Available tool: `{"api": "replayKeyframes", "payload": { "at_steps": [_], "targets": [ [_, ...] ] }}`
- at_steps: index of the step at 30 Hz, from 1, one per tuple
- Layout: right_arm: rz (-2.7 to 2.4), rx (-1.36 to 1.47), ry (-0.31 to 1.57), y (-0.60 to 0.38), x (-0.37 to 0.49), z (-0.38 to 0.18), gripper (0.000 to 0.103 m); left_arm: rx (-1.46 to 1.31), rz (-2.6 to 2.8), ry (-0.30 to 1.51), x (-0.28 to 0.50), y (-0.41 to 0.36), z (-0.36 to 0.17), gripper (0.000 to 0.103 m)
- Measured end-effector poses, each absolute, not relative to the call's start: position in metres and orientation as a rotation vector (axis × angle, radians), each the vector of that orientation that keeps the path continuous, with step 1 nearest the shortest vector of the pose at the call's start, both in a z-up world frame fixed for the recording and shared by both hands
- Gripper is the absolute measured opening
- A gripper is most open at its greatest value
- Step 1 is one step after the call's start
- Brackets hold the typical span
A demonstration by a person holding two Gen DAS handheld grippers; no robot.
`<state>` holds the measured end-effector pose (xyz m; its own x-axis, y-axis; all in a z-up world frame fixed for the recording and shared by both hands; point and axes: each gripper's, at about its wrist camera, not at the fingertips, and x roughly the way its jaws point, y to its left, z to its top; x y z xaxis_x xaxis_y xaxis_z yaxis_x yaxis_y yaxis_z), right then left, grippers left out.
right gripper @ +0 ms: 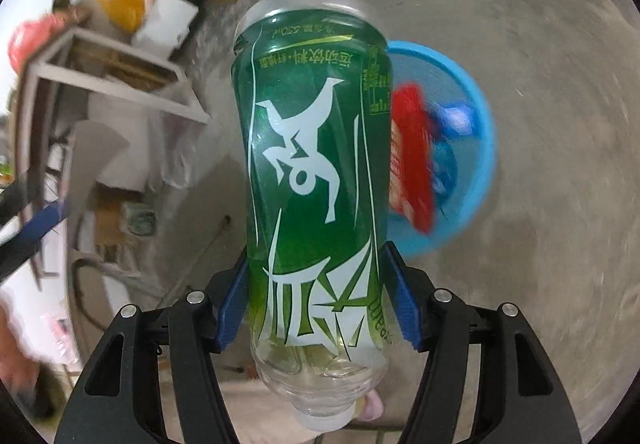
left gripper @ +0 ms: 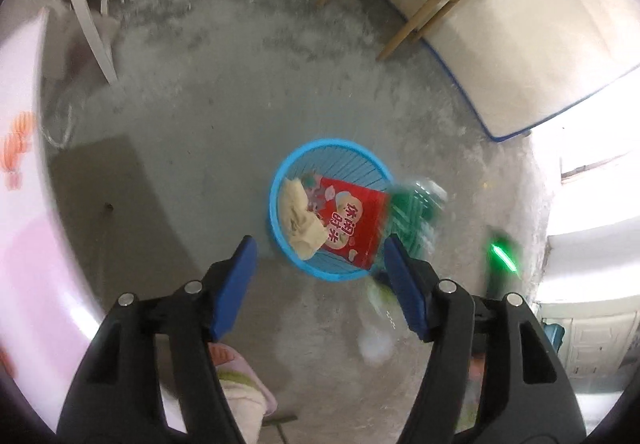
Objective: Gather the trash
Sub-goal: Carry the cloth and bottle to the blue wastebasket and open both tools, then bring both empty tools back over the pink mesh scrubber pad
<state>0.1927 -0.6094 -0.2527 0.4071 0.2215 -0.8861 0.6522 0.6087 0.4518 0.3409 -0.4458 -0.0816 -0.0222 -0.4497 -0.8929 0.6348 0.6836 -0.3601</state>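
Two grippers are working over a blue basket (left gripper: 330, 209) that is sitting on a grey concrete floor (left gripper: 208, 100). The left gripper (left gripper: 320, 256) is hanging just above the basket's near rim with its blue pads spread wide and nothing between them. Inside the basket a red snack bag (left gripper: 352, 222) is leaning against the wall, and a crumpled beige wrapper (left gripper: 298, 220) is lying beside it.

The right gripper (right gripper: 314, 284) is pinching a green drink bottle (right gripper: 314, 148) across its lower body, with both pads pressing on the label. The bottle is being held upside down, cap towards the camera, and is looking empty. From the right wrist view the basket is lying just beyond and to the right of the bottle; from the left wrist view the bottle is showing as a green blur at the basket's right rim.

The step in hand appears to be carrying the bottle to the basket. The next move likely calls for centring the bottle over the basket's opening, then spreading the right pads so it drops in without striking the rim.
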Motion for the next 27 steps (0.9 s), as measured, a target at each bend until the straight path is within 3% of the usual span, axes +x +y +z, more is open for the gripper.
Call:
{"api": "replayKeyframes", "payload": {
  "at_steps": [2, 6, 13, 21, 27],
  "targets": [
    [-0.378, 0.841, 1.239, -0.611, 0.223, -0.269, 0.068, 0.174, -0.881, 1.291, 0.339, -0.422, -0.057, 0.066],
    [-0.446, 0.713, 1.295, -0.609, 0.244, -0.282, 0.068, 0.202, -0.871, 1.186, 0.327, -0.359, -0.012, 0.07],
    [-0.513, 0.723, 1.223, -0.604, 0.188, -0.258, 0.068, 0.209, -0.783, 1.004, 0.301, -0.244, 0.033, 0.076],
    [-0.497, 0.699, 1.082, -0.564, 0.109, -0.179, 0.068, 0.046, -0.645, 0.908, 0.268, -0.112, 0.044, 0.08],
    [-0.37, 0.612, 0.923, -0.488, 0.089, -0.091, 0.079, -0.047, -0.495, 0.874, 0.239, -0.012, 0.031, 0.082]
  ]
}}
